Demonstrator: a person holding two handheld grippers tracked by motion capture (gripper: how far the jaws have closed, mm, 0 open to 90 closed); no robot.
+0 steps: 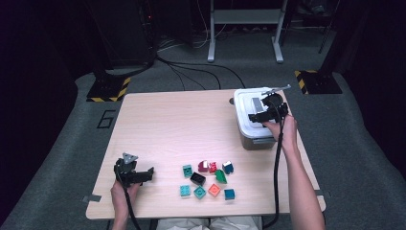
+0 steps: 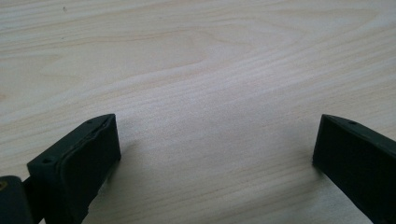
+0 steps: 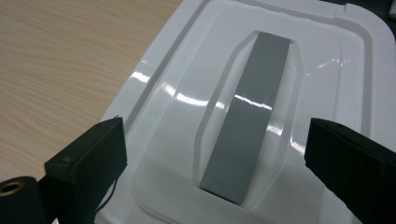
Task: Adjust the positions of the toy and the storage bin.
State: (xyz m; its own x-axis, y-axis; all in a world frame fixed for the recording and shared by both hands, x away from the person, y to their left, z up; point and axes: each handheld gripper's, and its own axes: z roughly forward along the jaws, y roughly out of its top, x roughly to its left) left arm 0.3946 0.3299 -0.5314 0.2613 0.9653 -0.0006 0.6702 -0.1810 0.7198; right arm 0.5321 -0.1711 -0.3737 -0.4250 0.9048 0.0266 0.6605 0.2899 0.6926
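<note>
Black right gripper (image 3: 215,154) jaws stand apart, unclenched, straddling the grey flat handle (image 3: 250,116) of the white plastic box lid (image 3: 159,116) below.

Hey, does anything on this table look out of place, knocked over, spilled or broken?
Nothing stands out. The storage box sits upright with its white lid on, and the toy blocks lie loose in one cluster on the table. No spill or damage shows.

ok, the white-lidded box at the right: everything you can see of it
The box is a translucent grey tub, plastic by the look, closed by a glossy white lid with rounded corners and a recessed centre holding a flat grey handle. It stands upright near the table's far right edge. The right hand-held gripper hovers open above the handle, jaws either side.
</note>
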